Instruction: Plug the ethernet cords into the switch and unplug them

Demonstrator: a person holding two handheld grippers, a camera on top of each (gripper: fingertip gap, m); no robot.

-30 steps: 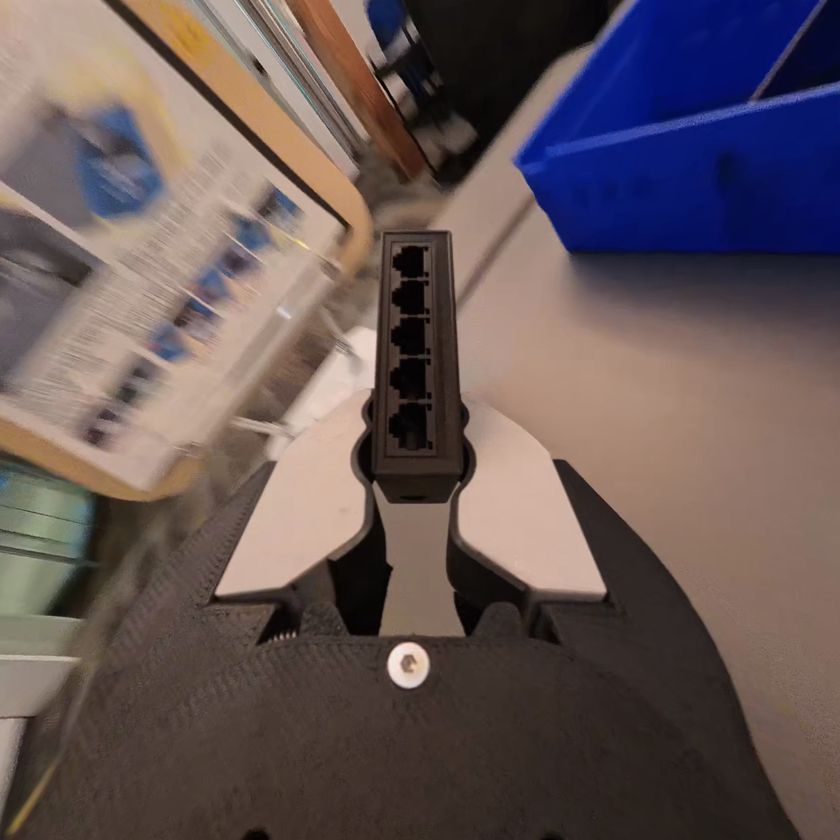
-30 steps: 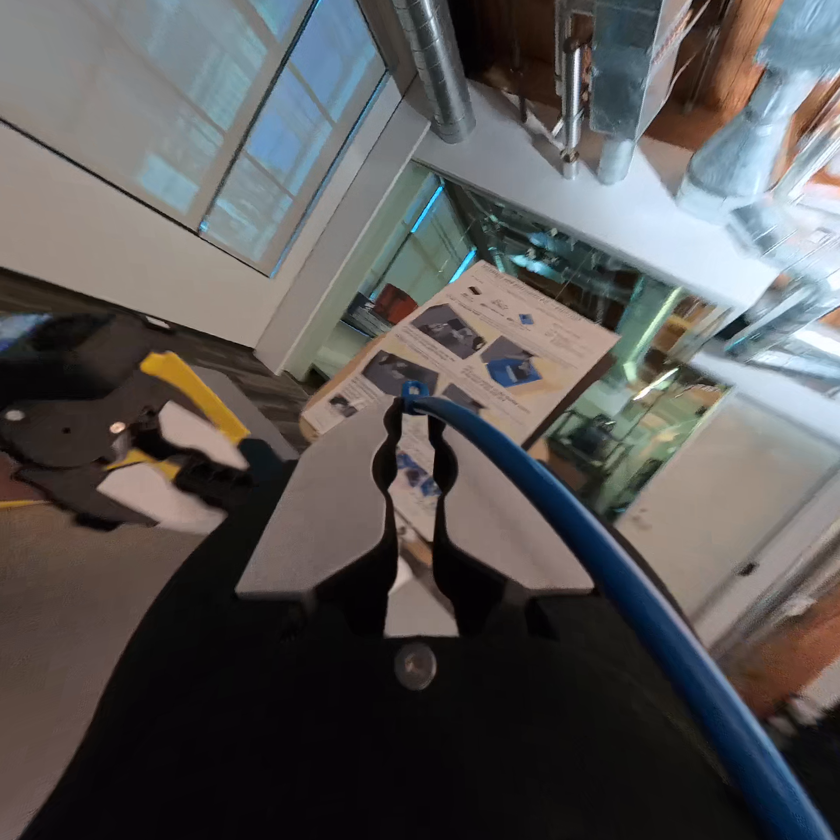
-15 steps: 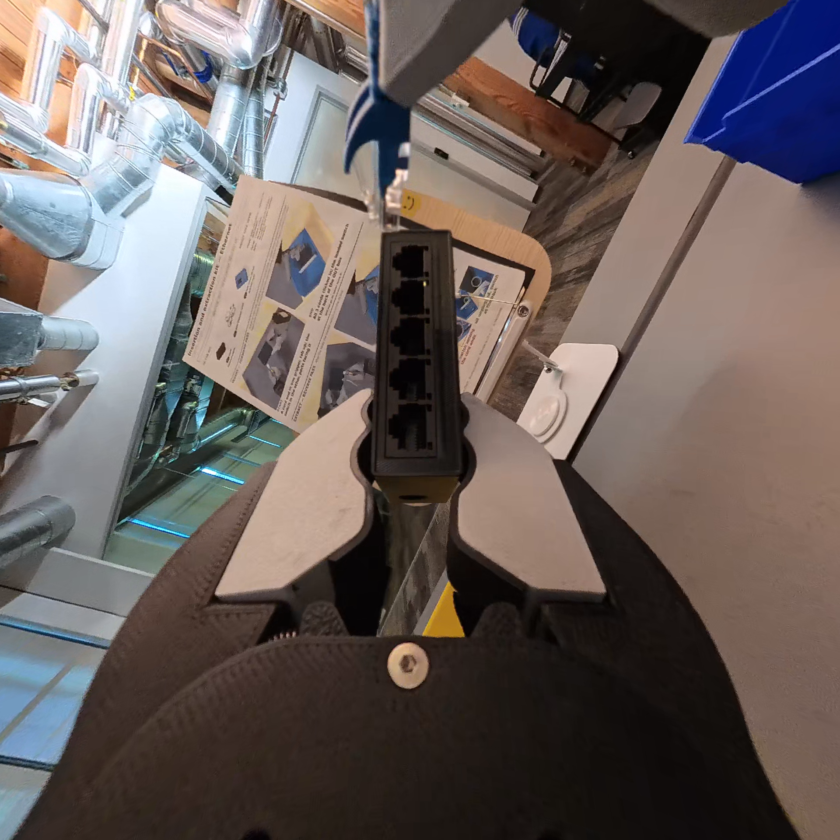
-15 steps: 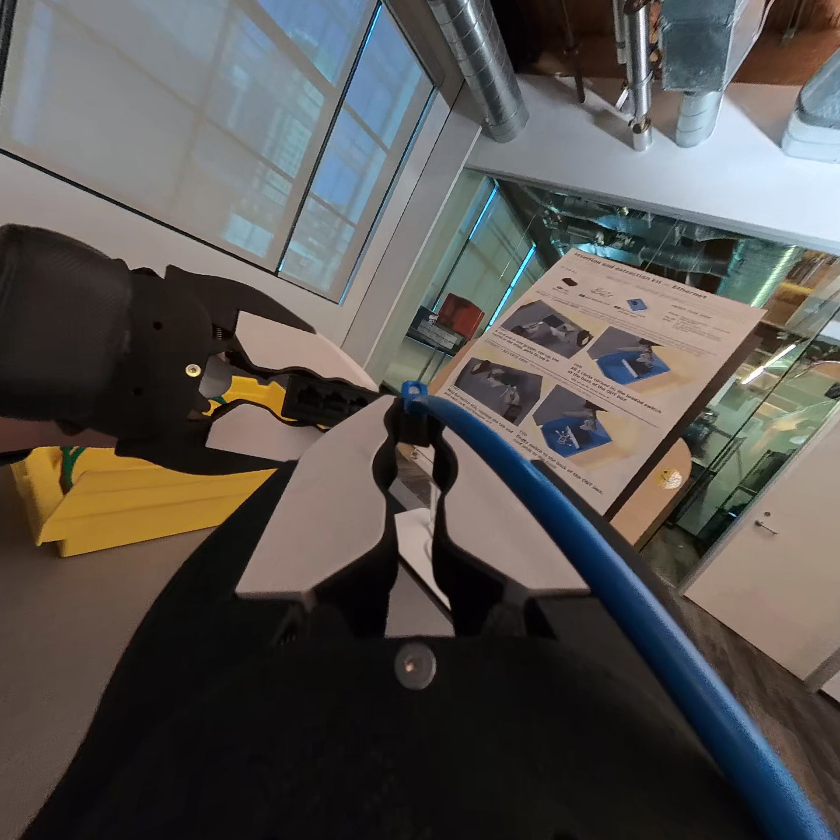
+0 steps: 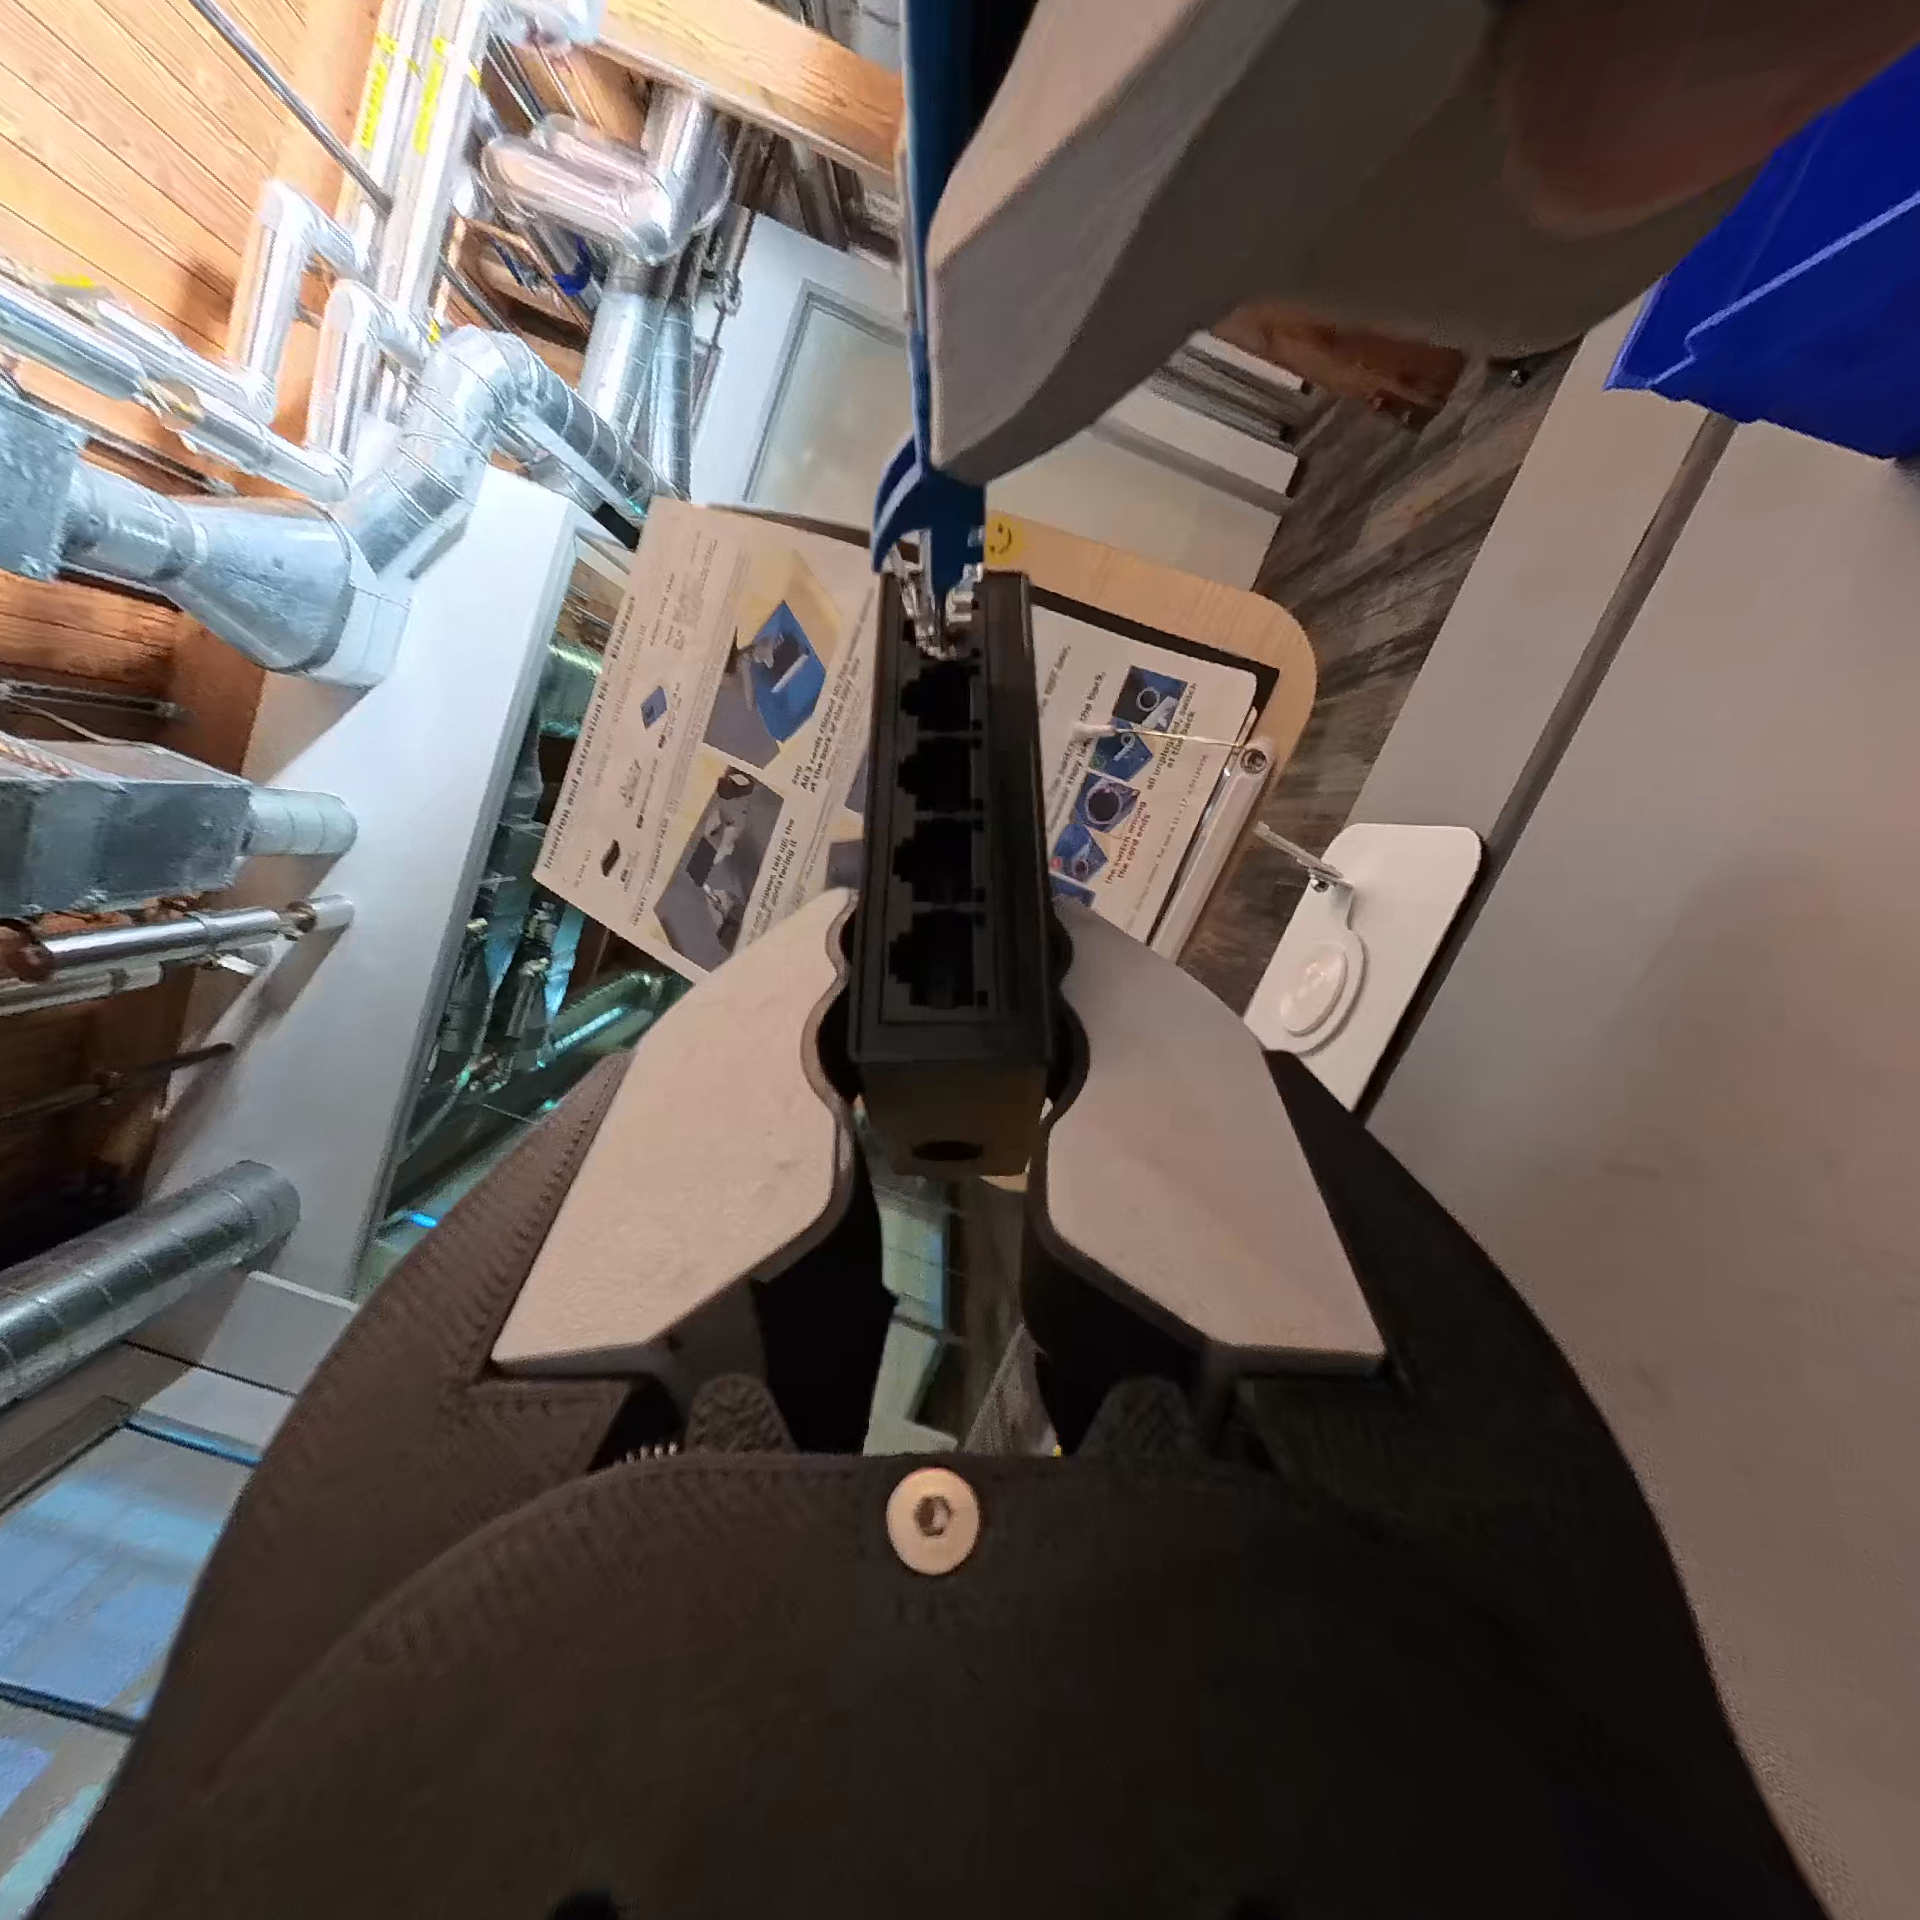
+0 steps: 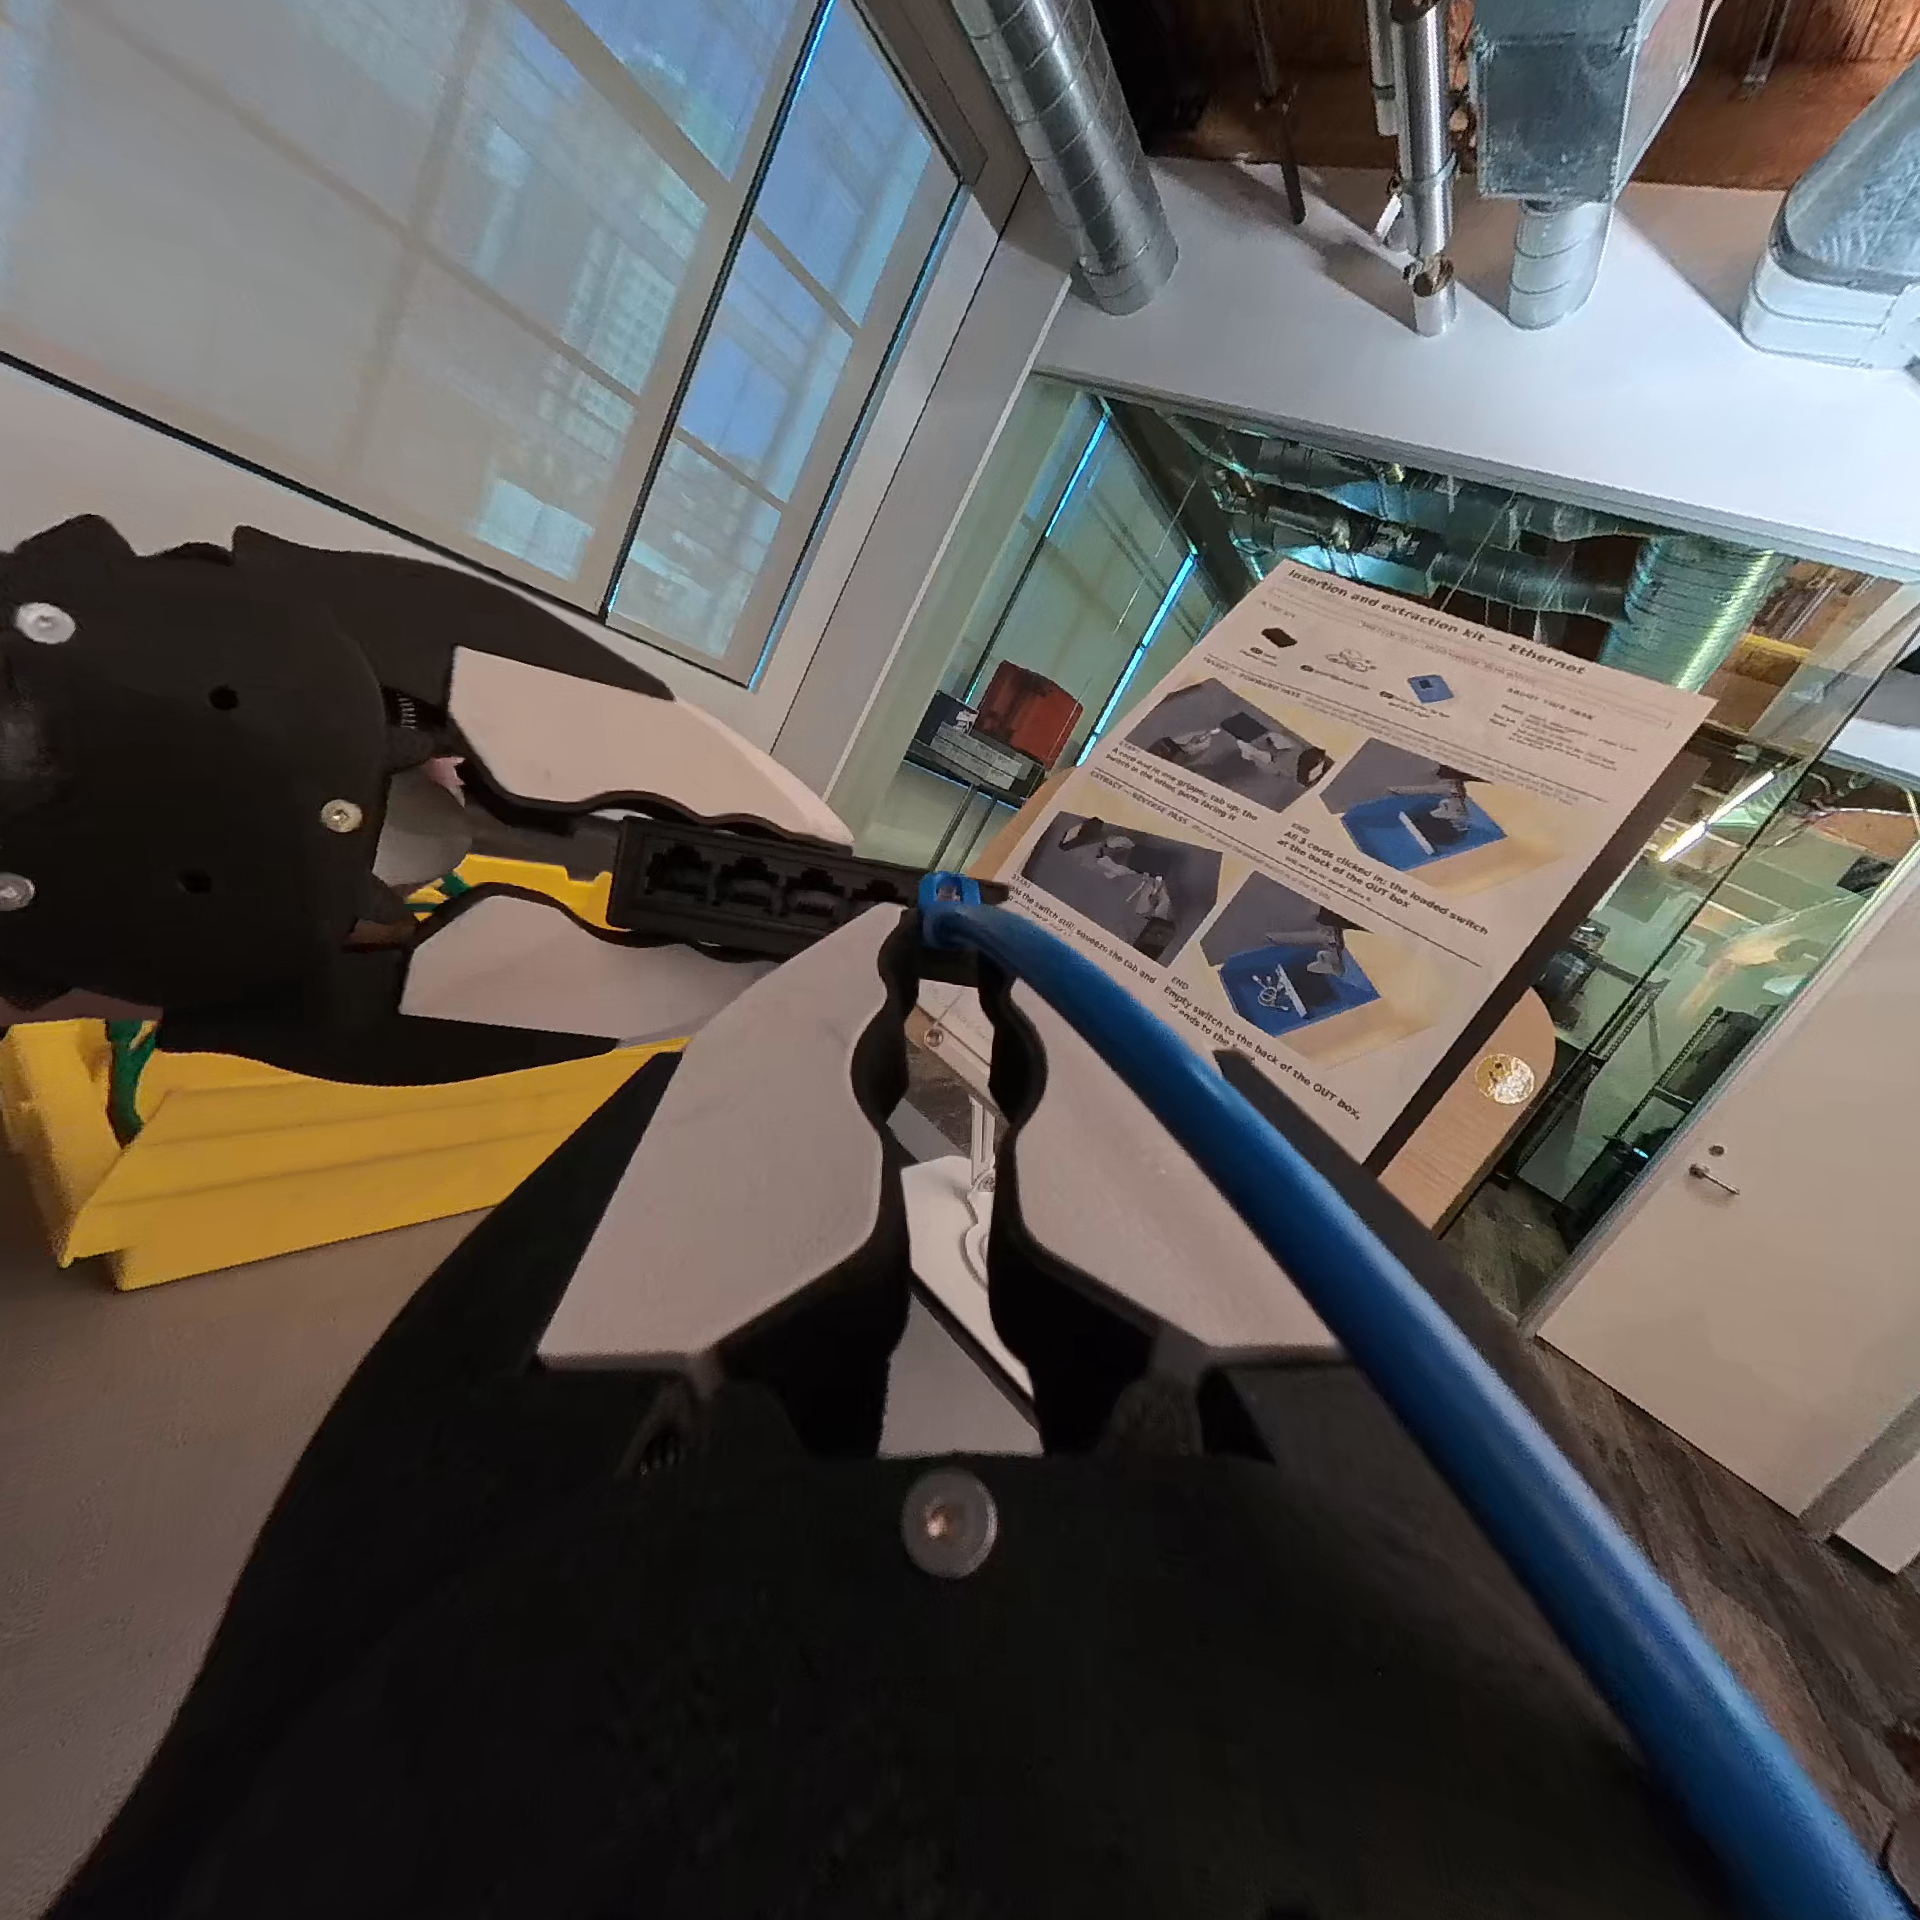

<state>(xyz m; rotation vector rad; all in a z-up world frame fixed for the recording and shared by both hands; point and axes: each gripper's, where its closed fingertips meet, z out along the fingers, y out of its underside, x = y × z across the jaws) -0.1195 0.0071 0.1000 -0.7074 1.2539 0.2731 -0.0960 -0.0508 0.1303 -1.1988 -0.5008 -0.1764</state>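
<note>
While the grey counter [image 5: 1683,1039] and a yellow bin [image 6: 312,1132] sit behind and below, the left gripper [image 5: 948,997] has its jaws pinching the black switch [image 5: 951,831] at its near end, so the port row runs forward out past the jaws. Four ports look empty. The right gripper [image 6: 940,956] has its jaws pressed together on the blue ethernet cord [image 6: 1299,1184] just behind the plug [image 5: 935,592]; the cable trails back over the right jaw. The plug is at the farthest port from the left jaws, touching or partly in; seating depth can't be told. An instruction poster [image 6: 1340,862] stands well beyond both jaws.

Step in hand, as I judge it: seating the plug. Keep the plug square to the port, push straight along the port axis, and hold the switch firm so it doesn't pivot in the left jaws. Risk: pushing at an angle could lever the switch sideways.
</note>
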